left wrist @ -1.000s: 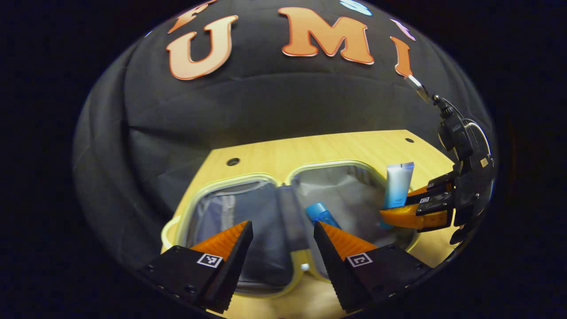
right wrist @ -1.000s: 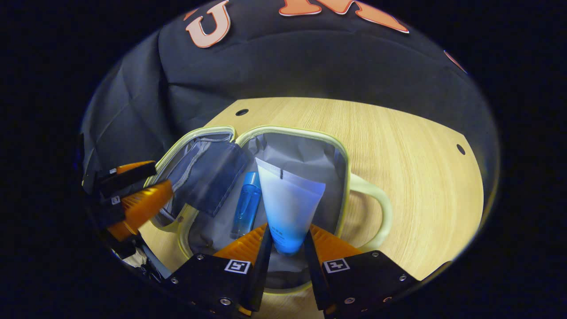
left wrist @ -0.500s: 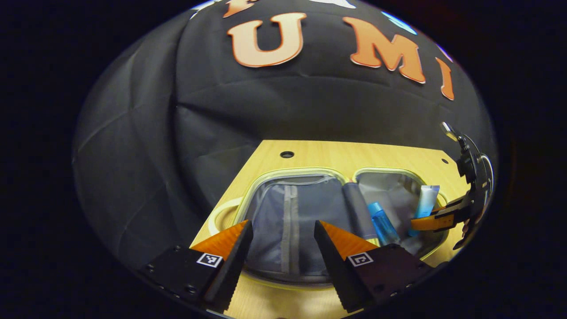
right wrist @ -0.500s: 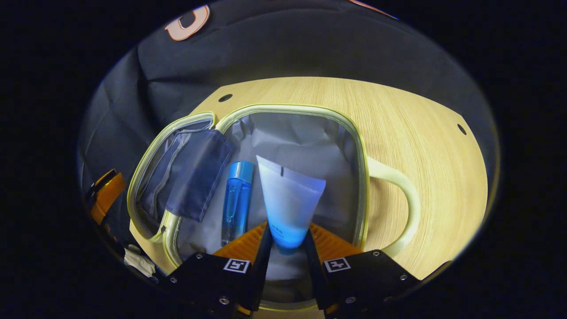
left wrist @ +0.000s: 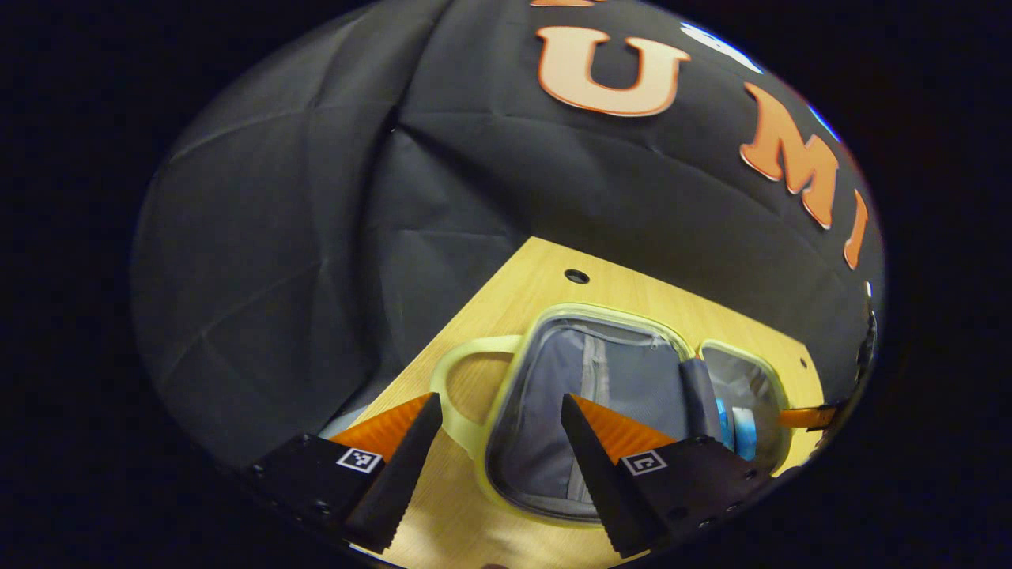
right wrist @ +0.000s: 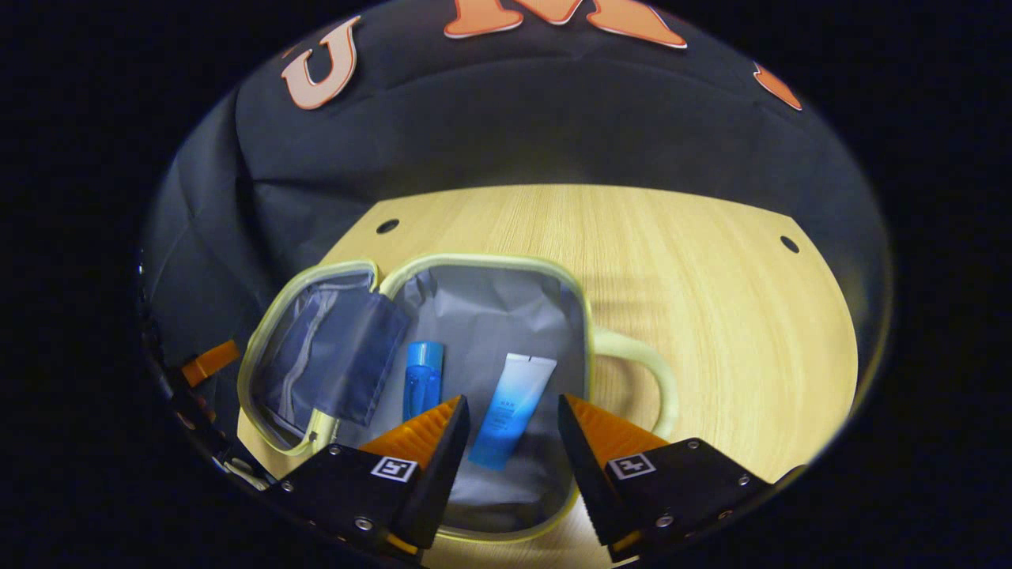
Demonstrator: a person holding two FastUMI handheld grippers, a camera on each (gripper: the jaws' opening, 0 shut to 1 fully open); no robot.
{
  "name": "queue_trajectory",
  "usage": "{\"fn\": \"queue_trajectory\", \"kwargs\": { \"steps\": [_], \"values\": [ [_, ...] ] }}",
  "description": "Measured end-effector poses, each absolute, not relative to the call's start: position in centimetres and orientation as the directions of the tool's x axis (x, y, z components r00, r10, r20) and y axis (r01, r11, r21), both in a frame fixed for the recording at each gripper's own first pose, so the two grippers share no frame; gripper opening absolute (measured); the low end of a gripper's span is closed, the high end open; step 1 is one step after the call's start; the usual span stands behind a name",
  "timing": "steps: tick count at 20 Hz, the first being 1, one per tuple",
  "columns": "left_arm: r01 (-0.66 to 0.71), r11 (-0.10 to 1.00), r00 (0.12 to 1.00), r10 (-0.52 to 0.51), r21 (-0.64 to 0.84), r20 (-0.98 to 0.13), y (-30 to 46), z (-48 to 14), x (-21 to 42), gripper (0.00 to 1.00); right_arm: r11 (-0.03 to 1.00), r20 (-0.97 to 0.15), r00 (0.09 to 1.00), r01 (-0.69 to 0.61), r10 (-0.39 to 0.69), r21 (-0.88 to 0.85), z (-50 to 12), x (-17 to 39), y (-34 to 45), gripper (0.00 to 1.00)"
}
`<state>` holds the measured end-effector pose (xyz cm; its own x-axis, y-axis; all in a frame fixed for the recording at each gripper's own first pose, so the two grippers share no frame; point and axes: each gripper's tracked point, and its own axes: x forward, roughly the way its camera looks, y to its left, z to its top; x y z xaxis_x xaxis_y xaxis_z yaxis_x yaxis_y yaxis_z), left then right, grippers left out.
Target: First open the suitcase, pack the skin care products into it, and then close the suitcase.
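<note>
Half a second ago the right gripper (right wrist: pixel 512 431) was clamped on the white-and-blue tube (right wrist: pixel 510 411); now its jaws stand apart and the tube lies free on the grey lining of the suitcase (right wrist: pixel 581 316), in the half with the handle toward the bare counter (right wrist: pixel 696 261). The left gripper (left wrist: pixel 494 431) has swung leftward too, so that the pale handle (left wrist: pixel 455 395) of the other half sits between its spread fingers, neither finger touching it.

In the right gripper view the tube rests just beside the blue bottle (right wrist: pixel 423 379), the two lying roughly parallel and apart, both inside the same half. The dark mesh divider (right wrist: pixel 348 356) is folded over the hinge toward the other half, which keeps the packing half clear. In the left gripper view that other half shows its zipped grey lining (left wrist: pixel 589 395), holding nothing that can be seen, while the bottle and tube peek out beyond the divider.

Judging by this layout, the packing looks done, if these two are all the products. What remains is closing: the left gripper seems placed near the handle side of the unfilled half so it can lift and fold that half over. The right gripper, released and hovering above the products, would need to clear out of the way first.
</note>
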<state>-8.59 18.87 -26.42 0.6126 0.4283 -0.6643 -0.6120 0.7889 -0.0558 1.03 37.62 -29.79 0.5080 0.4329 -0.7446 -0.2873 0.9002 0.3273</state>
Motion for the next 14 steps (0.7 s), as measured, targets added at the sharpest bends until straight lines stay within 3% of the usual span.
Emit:
{"fn": "queue_trajectory", "kwargs": {
  "steps": [4, 10, 11, 13, 14],
  "values": [
    [-0.657, 0.737, 0.626, 0.415, -0.16, -0.66, 21.2, -27.9, -8.0, 0.94, 0.909, -0.704, 0.575, -0.27, 0.417, 0.318, -26.7, 2.2, 35.1, 0.85],
    [-0.706, 0.551, 0.672, 0.324, -0.445, -0.666, 21.6, -31.8, -7.8, 0.96, 0.924, -0.643, 0.663, -0.275, 0.382, 0.266, -22.2, 3.5, 31.6, 0.87],
    [-0.7, 0.517, 0.691, 0.316, -0.492, -0.65, 21.7, -31.7, -7.4, 0.87, 0.927, -0.637, 0.673, -0.272, 0.375, 0.259, -21.6, 3.7, 31.1, 0.87],
    [-0.69, 0.44, 0.716, 0.301, -0.574, -0.63, 22.2, -31.6, -7.2, 0.86, 0.93, -0.629, 0.685, -0.263, 0.369, 0.258, -20.9, 4.0, 30.5, 0.87],
    [-0.678, 0.401, 0.732, 0.292, -0.616, -0.616, 22.5, -31.8, -7.1, 0.81, 0.932, -0.626, 0.69, -0.255, 0.363, 0.259, -20.6, 4.1, 30.1, 0.87]
  ]
}}
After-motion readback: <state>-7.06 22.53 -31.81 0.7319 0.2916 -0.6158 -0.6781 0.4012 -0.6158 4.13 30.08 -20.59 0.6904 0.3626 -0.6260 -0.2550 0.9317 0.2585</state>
